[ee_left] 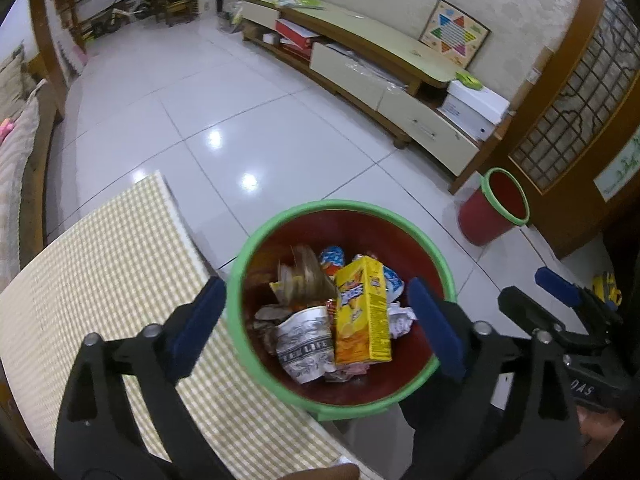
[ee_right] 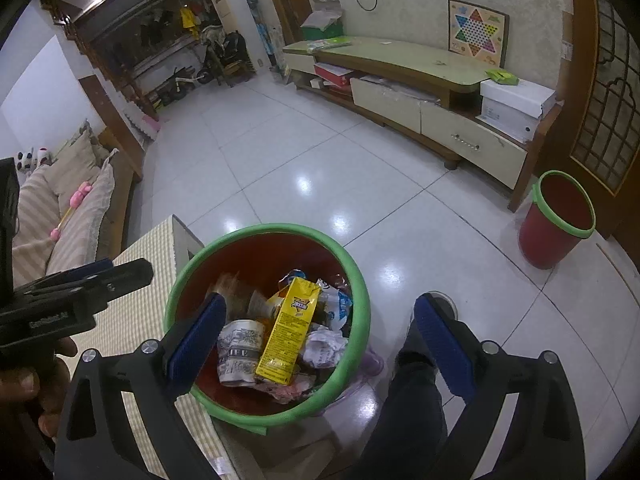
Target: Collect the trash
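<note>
A red bin with a green rim (ee_left: 340, 210) stands beside the table, seen from above; it also shows in the right wrist view (ee_right: 360, 280). It holds a yellow juice carton (ee_left: 362, 312) (ee_right: 290, 332), a printed paper cup (ee_left: 306, 344) (ee_right: 238, 348), crumpled paper (ee_left: 400, 320) (ee_right: 324, 346) and wrappers. My left gripper (ee_left: 316, 324) is open and empty above the bin. My right gripper (ee_right: 320, 340) is open and empty above the bin's right side; it shows in the left wrist view (ee_left: 532, 284).
A table with a yellow checked cloth (ee_left: 112, 264) (ee_right: 140, 308) lies left of the bin. A second red bin (ee_left: 492, 208) (ee_right: 556, 220) stands by the wooden door. A low TV cabinet (ee_left: 360, 60) lines the far wall. A sofa (ee_right: 60, 216) is at left. The person's leg (ee_right: 412, 400) is right of the bin.
</note>
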Available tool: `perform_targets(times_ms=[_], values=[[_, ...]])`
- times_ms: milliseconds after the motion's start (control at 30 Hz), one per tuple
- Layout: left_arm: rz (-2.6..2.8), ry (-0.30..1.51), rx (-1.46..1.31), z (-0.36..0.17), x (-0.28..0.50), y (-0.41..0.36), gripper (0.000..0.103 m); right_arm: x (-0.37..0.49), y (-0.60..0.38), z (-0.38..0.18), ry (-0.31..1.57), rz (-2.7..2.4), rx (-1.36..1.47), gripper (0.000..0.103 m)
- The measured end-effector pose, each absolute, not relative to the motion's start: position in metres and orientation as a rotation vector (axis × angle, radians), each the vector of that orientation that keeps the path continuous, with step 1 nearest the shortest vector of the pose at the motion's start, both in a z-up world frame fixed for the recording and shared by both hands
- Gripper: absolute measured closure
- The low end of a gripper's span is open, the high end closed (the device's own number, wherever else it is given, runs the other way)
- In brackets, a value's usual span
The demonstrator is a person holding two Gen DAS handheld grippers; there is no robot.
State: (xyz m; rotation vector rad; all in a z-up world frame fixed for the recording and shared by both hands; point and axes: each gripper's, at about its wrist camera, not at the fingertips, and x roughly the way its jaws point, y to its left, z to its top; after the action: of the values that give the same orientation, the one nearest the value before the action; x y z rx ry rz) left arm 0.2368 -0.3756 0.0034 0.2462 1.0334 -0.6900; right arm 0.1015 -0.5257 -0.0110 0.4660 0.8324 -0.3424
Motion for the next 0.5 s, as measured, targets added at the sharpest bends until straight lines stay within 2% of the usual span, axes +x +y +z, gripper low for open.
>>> perform_targets(times_ms=[167,500], values=[[-0.649,1.023,0.226,0.01,0.24,-0.356,0.006,0.11,-0.511,-0.005,0.827,-0.321,0.453,0.012],[-0.542,0.976,0.143,0.041,0.23,-0.267,0.006,0.132,-0.465,0.017,0.809,-0.237,0.4,0.012]])
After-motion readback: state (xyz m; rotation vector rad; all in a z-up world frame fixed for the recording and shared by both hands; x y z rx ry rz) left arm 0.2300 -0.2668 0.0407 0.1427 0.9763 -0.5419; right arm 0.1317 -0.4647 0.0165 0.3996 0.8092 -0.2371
